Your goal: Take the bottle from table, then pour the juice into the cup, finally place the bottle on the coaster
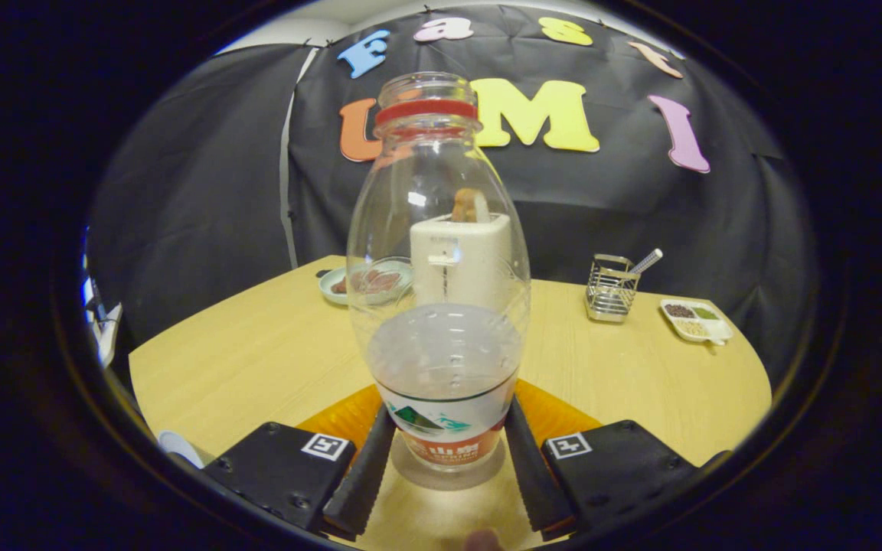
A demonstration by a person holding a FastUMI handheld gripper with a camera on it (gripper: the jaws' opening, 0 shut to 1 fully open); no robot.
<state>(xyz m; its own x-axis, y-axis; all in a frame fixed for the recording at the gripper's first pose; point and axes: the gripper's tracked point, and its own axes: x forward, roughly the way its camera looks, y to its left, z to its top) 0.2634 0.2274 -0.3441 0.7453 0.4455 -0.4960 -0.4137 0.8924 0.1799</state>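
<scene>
A clear plastic bottle (441, 252) with a red neck ring and no cap stands upright between my fingers. A little clear liquid sits in its lower part. Its base rests on an orange coaster (334, 419) that shows on both sides of the fingers. My gripper (449, 413) is shut on the bottle, and both black fingers (368, 467) press against its labelled lower sides. A white rounded rim (179, 448), possibly the cup, peeks out beside the left gripper body.
The wooden table (257, 352) stretches ahead. Beyond the bottle stand a white toaster (462, 264) with bread and a plate of food (368, 283). A wire basket (611, 287) with a utensil and a white divided dish (695, 320) sit at the far right.
</scene>
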